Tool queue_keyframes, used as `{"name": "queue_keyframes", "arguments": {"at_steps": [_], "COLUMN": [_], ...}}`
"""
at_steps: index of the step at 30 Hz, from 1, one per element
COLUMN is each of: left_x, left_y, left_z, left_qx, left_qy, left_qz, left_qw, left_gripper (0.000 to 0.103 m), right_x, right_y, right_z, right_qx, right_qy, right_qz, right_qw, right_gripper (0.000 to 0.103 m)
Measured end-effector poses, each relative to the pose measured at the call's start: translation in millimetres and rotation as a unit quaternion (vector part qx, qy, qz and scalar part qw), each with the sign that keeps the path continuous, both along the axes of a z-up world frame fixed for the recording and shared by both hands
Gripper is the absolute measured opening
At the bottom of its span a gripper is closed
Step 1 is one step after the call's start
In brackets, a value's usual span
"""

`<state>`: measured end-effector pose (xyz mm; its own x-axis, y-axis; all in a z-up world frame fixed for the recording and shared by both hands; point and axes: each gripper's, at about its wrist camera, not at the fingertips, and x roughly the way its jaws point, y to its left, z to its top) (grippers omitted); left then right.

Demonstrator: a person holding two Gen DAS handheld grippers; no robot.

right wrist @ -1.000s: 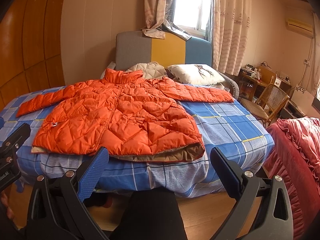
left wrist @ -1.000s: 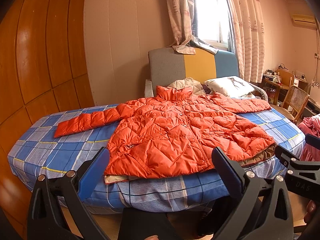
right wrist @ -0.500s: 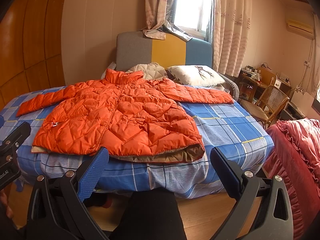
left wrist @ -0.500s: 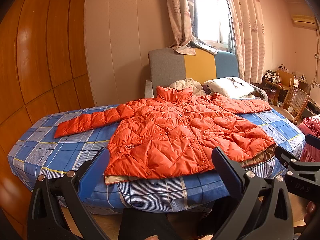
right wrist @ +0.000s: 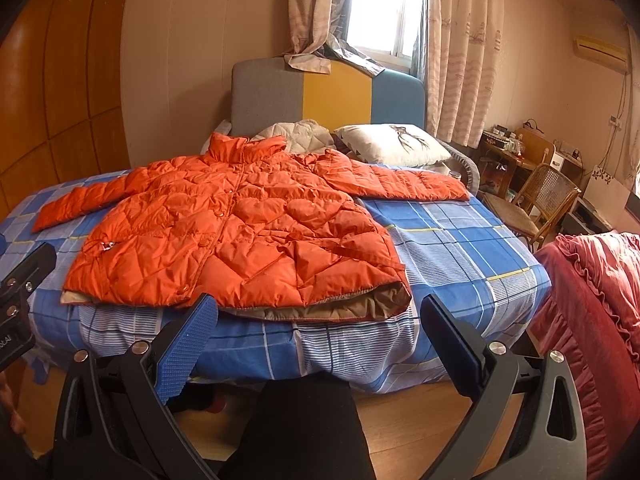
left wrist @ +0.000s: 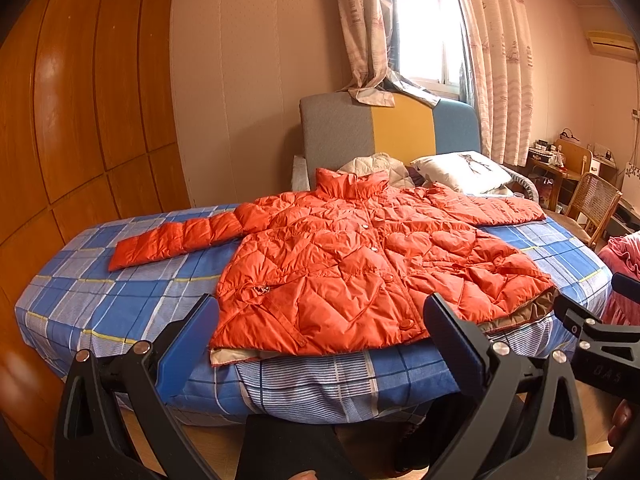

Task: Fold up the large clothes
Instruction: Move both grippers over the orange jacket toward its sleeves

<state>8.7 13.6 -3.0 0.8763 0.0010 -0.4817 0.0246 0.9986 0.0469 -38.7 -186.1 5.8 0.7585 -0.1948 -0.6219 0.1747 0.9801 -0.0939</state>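
Observation:
An orange quilted puffer jacket [left wrist: 360,264] lies flat and front up on the blue checked bed [left wrist: 120,292], both sleeves spread out, its hem at the bed's near edge. It also shows in the right wrist view [right wrist: 240,236]. My left gripper [left wrist: 320,332] is open and empty, held off the foot of the bed just short of the hem. My right gripper [right wrist: 318,332] is open and empty, likewise in front of the hem's right part. Each gripper's body shows at the edge of the other's view.
A white pillow [right wrist: 392,144] and a cream quilt [right wrist: 300,136] lie by the grey, yellow and blue headboard [right wrist: 328,92]. A wicker chair [right wrist: 536,204] and a cluttered desk stand on the right. Red ruffled bedding [right wrist: 592,312] is at the near right. Wooden panels line the left wall.
Both views have barely shifted; the grippers stay open and the jacket has not moved.

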Motion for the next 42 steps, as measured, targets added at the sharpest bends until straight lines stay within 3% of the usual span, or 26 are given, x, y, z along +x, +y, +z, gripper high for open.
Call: {"name": "queue_keyframes", "arguments": {"at_steps": [5, 12, 18, 26, 31, 42], "left_x": [19, 58, 115, 197, 242, 319], "left_y": [7, -2, 3, 13, 2, -18], "left_z": [-13, -25, -41, -69, -71, -98], "left_qx": [-0.026, -0.017, -0.055, -0.073, -0.050, -0.026], "left_qy": [0.034, 0.055, 0.093, 0.152, 0.156, 0.170], "left_qz": [-0.004, -0.025, -0.047, 0.013, 0.019, 0.038], "left_qw": [0.9991, 0.9981, 0.9931, 0.9855, 0.9863, 0.9844], "left_gripper": [0.101, 0.101, 0.101, 0.101, 0.101, 0.101], "right_x": [17, 58, 107, 186, 247, 363], "right_y": [-17, -60, -99, -154, -193, -286], "right_z": [-15, -33, -58, -86, -109, -153], "right_qx": [0.028, 0.068, 0.085, 0.092, 0.110, 0.108], "right_qy": [0.025, 0.043, 0.071, 0.106, 0.137, 0.174], "right_qz": [-0.013, -0.064, -0.100, -0.141, -0.169, -0.266], "right_qw": [0.999, 0.995, 0.989, 0.980, 0.970, 0.942], "right_gripper": [0.100, 0.100, 0.100, 0.100, 0.084, 0.070]}}
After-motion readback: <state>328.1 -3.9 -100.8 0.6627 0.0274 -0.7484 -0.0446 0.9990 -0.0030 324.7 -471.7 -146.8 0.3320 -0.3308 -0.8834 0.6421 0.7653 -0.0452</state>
